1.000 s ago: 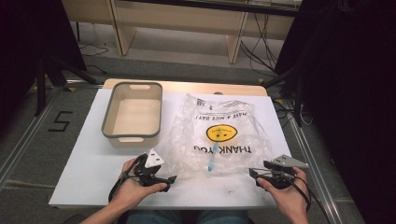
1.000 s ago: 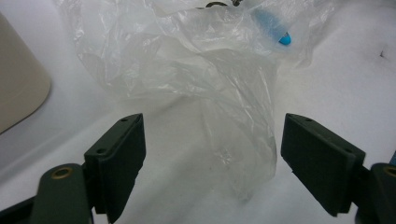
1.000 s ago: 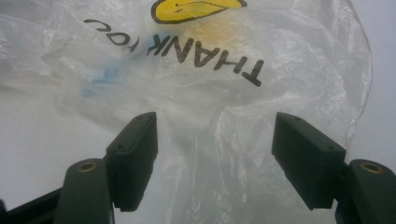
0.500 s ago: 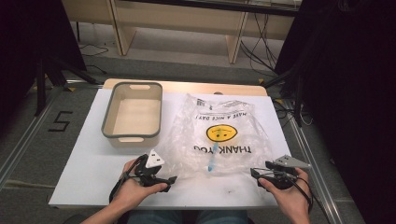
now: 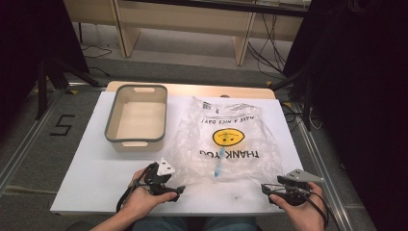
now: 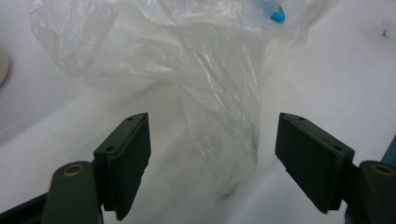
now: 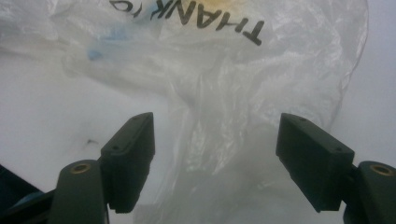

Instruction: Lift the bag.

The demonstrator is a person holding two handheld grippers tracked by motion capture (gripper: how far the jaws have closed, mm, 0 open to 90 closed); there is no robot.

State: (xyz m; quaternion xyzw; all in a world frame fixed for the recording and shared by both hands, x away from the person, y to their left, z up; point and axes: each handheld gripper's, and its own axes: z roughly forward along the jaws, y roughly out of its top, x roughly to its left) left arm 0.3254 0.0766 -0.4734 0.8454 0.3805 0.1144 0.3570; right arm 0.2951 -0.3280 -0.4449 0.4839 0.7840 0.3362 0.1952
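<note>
Your left gripper [image 5: 179,189] is sitting low over the counter [image 5: 86,178], and the plastic bag [image 5: 231,139] is lying just in front of it. In the left gripper view, a twisted handle strip of the bag [image 6: 224,140] is running straight out between your two jaws. The jaws are standing wide open, and they are holding nothing and touching nothing. Here is what could go wrong on this side: the plastic is thin and slippery, so if you are closing too far back, I think the jaws may be pinching only air, or only the tip of the strip, and it could slide out when you lift.

A small blue thing [image 5: 219,168] is lying inside the bag, ahead of this gripper and a bit to the side. If you are pulling one handle up alone, the bag may tip and the blue thing could slide out of the mouth.

The grey tub [image 5: 137,118] is sitting farther ahead of your left gripper, well apart from the bag.

Your right gripper [image 5: 265,189] is also waiting just beside the bag's near edge. In the right gripper view, crumpled plastic [image 7: 219,121] is lying between its jaws. These jaws are wide open too, gripping nothing. Closing here could be grabbing both layers at once, and then the bag would be staying shut.
</note>
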